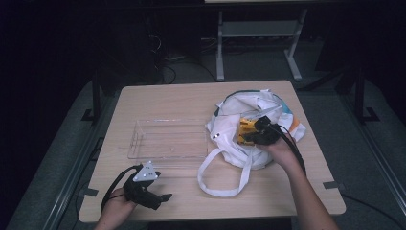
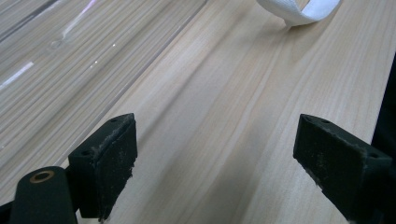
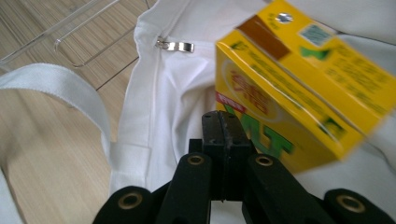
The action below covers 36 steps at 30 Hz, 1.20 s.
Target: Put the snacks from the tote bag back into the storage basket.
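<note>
Yellow box (image 3: 299,88) sits tilted on the white bag (image 1: 253,124), center-right of the high view. Your right hand-held gripper (image 3: 226,122) is over the bag, jaws pressed together w/ nothing between them, box just beside the tips. Bag strap (image 1: 215,177) loops toward frame bottom. Clear tray (image 1: 165,139) lies left of bag, mid-tabletop (image 1: 191,96). Your left hand-held gripper (image 1: 160,199), lower left, jaws spread wide over bare wood.
</note>
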Tool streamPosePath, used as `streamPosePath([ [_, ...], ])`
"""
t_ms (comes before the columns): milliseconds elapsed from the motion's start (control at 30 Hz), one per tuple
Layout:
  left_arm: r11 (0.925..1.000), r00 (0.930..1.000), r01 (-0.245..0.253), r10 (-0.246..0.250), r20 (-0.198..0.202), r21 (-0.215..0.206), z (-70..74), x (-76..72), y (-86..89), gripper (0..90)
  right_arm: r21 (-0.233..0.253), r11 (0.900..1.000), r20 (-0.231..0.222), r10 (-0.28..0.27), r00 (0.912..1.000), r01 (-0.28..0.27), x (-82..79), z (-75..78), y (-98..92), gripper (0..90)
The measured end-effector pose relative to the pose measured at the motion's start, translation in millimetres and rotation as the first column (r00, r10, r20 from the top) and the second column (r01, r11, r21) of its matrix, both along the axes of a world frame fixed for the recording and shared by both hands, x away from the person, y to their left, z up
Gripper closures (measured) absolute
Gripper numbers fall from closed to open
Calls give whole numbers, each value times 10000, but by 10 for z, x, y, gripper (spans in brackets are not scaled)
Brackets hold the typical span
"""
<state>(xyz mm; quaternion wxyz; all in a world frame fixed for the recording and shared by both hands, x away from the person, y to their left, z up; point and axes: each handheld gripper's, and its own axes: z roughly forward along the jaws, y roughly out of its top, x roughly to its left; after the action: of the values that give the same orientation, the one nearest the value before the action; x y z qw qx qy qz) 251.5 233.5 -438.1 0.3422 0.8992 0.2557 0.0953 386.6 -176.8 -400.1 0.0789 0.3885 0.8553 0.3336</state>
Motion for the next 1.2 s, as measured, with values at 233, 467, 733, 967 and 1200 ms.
streamPosePath([
  [233, 10000, 9999, -65, 64, -132, -67, -7, 11, 22, 134, 46, 9999, -263, -155, 9995, 156, -29, 56, -279, 898],
  [467, 10000, 9999, -52, 51, -127, -71, -5, 13, 16, 134, 328, 9978, -230, -564, 9981, 571, -6, 95, -486, 898],
  [733, 10000, 9999, -10, 9, -116, -46, -11, 19, 16, 134, 93, 9984, -196, -555, 9983, 557, 59, 66, -519, 898],
  [967, 10000, 9999, -35, 34, -160, -65, -9, 22, 18, 134, -78, 9992, -202, -397, 9990, 395, 106, 16, -494, 898],
  [1200, 10000, 9999, -53, 52, -157, -67, -16, 22, 17, 134, -27, 9995, -164, -310, 9994, 310, 120, 10, -471, 898],
])
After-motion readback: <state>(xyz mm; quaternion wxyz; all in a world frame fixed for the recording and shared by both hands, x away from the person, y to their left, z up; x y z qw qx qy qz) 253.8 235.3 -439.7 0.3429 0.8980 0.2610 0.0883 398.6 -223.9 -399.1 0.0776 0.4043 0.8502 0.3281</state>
